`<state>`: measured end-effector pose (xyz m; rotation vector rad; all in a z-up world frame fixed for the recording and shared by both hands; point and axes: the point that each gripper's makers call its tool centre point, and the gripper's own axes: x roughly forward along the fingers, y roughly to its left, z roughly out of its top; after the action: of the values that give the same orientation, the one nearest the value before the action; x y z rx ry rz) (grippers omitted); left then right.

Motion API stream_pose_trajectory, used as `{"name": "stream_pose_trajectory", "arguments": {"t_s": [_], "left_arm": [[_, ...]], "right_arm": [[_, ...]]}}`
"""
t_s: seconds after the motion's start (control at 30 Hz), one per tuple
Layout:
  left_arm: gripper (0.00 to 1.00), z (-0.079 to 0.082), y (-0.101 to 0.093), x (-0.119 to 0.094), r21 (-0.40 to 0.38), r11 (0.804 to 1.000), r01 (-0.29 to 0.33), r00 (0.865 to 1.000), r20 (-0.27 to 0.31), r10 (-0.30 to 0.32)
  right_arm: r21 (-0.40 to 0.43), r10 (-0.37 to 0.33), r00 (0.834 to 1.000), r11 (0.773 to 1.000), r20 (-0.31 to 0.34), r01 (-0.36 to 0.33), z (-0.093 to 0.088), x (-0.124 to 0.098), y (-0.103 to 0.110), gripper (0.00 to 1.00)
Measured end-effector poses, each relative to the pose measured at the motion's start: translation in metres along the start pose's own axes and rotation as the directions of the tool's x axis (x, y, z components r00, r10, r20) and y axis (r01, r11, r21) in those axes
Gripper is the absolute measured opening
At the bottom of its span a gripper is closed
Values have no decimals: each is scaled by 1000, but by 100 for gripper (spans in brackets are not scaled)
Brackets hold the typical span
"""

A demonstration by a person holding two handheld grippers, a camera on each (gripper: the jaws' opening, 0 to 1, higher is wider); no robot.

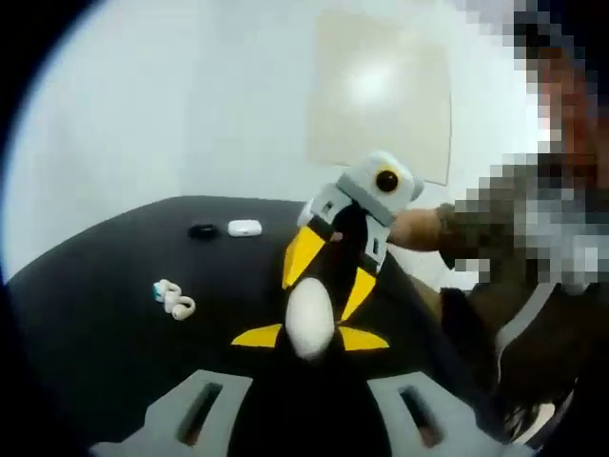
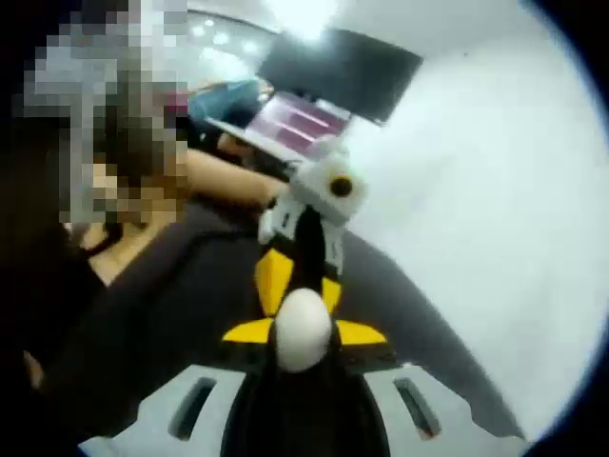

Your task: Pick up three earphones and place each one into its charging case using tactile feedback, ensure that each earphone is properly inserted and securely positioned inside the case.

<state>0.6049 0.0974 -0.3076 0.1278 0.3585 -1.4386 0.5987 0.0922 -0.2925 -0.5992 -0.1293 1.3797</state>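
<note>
Left gripper view: my jaws stand apart at the bottom edge, holding nothing. The right gripper (image 1: 309, 328) comes in ahead, blocking the middle of the black surface (image 1: 105, 295), clamped on a white egg-shaped charging case (image 1: 310, 319). White earphones (image 1: 173, 299) lie left; a small white case (image 1: 245, 228) and a black one (image 1: 202, 230) sit farther back.

Right gripper view: the left gripper (image 2: 303, 333) faces me around that white case (image 2: 304, 328); a person's sleeve (image 2: 105, 286) crowds the left.

A dark round surface (image 1: 105, 314) stands before a plain white wall (image 1: 190, 105), which carries a pale beige panel (image 1: 381, 95) at one o'clock. Elsewhere, a dark screen (image 2: 343, 71) hangs under bright ceiling lights (image 2: 304, 14).
</note>
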Motion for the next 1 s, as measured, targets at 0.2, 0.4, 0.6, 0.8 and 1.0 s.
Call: {"name": "stream_pose_trajectory", "arguments": {"t_s": [0.2,0.4,0.6,0.8,1.0], "left_arm": [[18,0,6,-3,78,996,-43,999,-13,44],[18,1,6,0,125,991,-37,999,-5,38],[19,1,6,-2,148,988,-45,999,-12,47],[18,11,6,-3,104,993,-56,998,30,54],[17,14,-1,0,-70,998,3,999,38,0]], "right_arm": [[400,176,984,903,-5,-160,-31,-3,11,29],[477,241,971,852,3,-213,-30,8,5,25],[488,305,952,827,29,-280,-25,14,4,21],[386,256,966,887,48,-254,-24,14,4,21],[238,228,973,943,39,-231,-23,12,10,21]]}}
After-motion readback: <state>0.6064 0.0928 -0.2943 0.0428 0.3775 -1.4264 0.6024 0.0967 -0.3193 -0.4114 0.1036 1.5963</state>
